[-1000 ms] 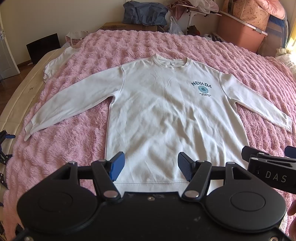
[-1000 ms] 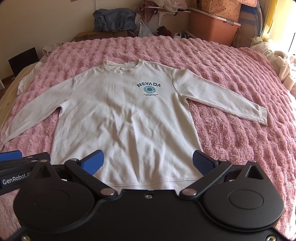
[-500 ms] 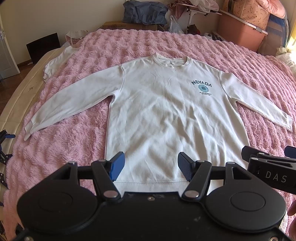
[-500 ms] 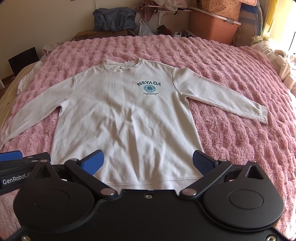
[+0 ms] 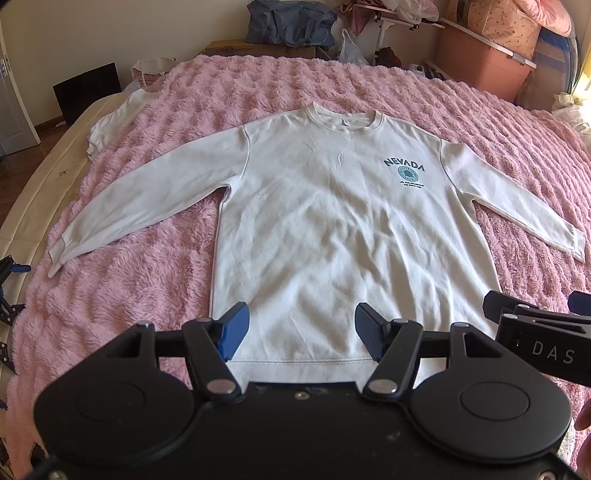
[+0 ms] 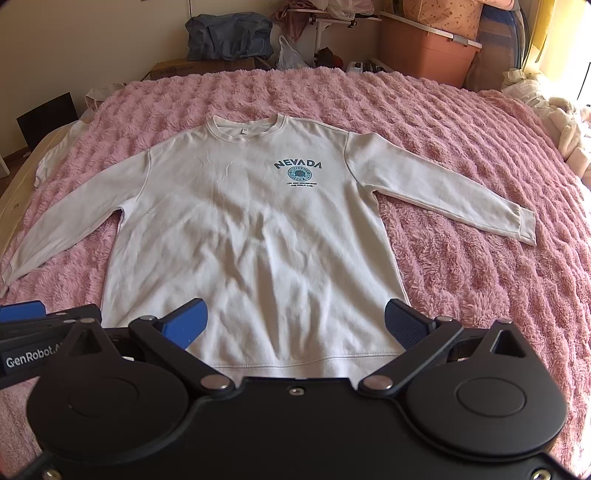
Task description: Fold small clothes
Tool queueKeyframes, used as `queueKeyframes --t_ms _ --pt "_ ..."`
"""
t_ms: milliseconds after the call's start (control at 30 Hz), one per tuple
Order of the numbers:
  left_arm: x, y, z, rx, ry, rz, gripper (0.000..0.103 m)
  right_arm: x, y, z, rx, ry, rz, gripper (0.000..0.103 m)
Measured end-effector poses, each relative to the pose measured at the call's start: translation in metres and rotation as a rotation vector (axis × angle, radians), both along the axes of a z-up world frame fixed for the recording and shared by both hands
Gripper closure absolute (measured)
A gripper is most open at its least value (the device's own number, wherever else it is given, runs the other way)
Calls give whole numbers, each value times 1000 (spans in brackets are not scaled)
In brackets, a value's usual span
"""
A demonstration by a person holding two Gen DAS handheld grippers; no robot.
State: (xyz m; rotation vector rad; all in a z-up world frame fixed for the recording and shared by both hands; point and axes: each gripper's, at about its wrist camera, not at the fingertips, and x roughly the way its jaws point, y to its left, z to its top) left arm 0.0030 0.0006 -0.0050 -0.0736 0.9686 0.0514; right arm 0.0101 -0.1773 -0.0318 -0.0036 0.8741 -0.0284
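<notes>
A white long-sleeved sweatshirt (image 5: 332,229) with a blue NEVADA print lies flat, front up, on the pink fluffy blanket (image 5: 155,295), both sleeves spread outward. It also shows in the right wrist view (image 6: 251,236). My left gripper (image 5: 301,332) is open and empty, hovering above the hem. My right gripper (image 6: 295,325) is open wider and empty, also above the hem. Each gripper shows at the edge of the other's view.
Another white garment (image 5: 110,125) lies at the blanket's far left edge. Behind the bed stand a blue bag (image 5: 291,22), cardboard boxes and a pink storage bin (image 5: 484,62). Pale bedding (image 6: 565,122) is piled at the far right.
Both views have shifted very slightly; the sweatshirt sits a touch lower in frame. Both grippers stay open and empty.
</notes>
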Motion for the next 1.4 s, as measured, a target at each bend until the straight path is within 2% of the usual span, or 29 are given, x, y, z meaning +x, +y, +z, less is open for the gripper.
queueKeyframes --t_ms 900,1067,1300,1400 --pt "10 -8 -6 -24 12 -26 36 4 -6 -9 13 7 -7 0" --pt "24 -19 -10 -27 6 -57 36 10 -18 -13 36 11 -12 0" --pt "67 -61 -23 -23 -24 -155 36 24 -41 -20 -73 -28 -50 0" --pt "92 -89 -34 -18 -31 -210 36 33 -64 -27 -63 -41 -92 0"
